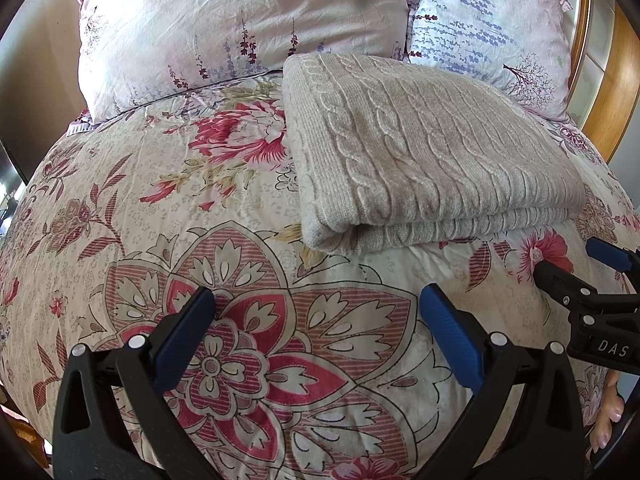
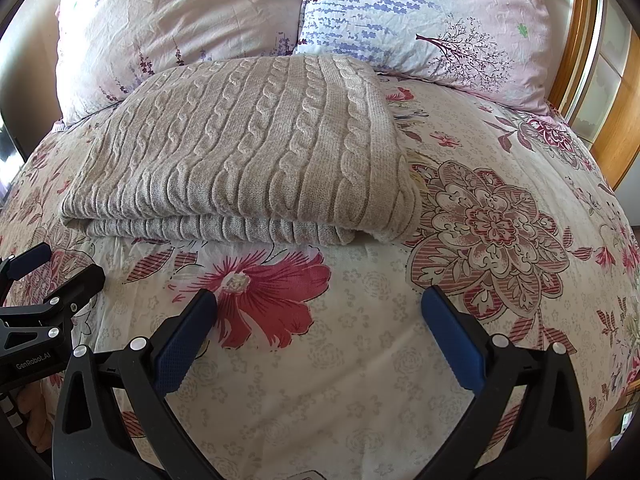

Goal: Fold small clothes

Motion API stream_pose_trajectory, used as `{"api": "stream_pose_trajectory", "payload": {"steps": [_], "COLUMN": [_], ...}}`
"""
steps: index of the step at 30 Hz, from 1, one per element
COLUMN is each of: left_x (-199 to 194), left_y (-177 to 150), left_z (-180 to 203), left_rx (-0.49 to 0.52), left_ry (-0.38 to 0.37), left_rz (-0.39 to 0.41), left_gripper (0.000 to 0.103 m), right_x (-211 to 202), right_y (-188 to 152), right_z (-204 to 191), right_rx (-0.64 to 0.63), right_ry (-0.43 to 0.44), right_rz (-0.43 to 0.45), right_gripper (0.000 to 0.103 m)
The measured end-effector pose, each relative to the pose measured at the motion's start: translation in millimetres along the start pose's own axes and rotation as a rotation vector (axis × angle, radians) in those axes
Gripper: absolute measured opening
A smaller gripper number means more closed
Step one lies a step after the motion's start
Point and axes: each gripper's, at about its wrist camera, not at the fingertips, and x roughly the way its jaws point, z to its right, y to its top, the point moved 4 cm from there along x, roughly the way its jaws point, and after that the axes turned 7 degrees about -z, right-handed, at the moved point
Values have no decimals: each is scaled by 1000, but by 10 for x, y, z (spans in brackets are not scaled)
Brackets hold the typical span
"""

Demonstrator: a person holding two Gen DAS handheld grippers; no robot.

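A beige cable-knit sweater (image 1: 420, 152) lies folded in a flat rectangle on the floral bedspread (image 1: 240, 340), its doubled edge facing me. It also shows in the right wrist view (image 2: 248, 148). My left gripper (image 1: 318, 304) is open and empty, a little short of the sweater's front left corner. My right gripper (image 2: 320, 304) is open and empty, just short of the sweater's front edge. The right gripper shows at the right edge of the left wrist view (image 1: 576, 264). The left gripper shows at the left edge of the right wrist view (image 2: 60, 264).
Two floral pillows (image 1: 240, 24) (image 1: 488, 28) lean at the head of the bed right behind the sweater. A wooden headboard (image 1: 616, 80) rises at the right. The bedspread (image 2: 480, 280) stretches to both sides of the sweater.
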Motion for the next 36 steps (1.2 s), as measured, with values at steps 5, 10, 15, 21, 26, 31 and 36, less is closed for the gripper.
{"api": "stream_pose_trajectory", "payload": {"steps": [5,10,15,21,26,31,36], "left_x": [-1,-1,2,2,3,6,13], "left_y": [-1,0,2,2,2,2,14], "left_z": [0,-1,-2,-3,-6,-1,2], "left_rx": [0,0,0,1,0,-1,-1], "left_ry": [0,0,0,0,-1,0,0], "left_rz": [0,0,0,1,-1,-5,-10], "left_gripper": [101,101,101,101,101,101,101], "right_x": [0,-1,0,0,2,3,3], "right_y": [-1,-1,2,2,3,2,3], "right_z": [0,0,2,1,2,2,2], "right_rx": [-1,-1,-2,-2,-3,-3,-2], "right_ry": [0,1,1,1,2,2,2], "right_rz": [0,0,0,0,0,0,0], "right_gripper": [102,102,102,102,102,102,102]}}
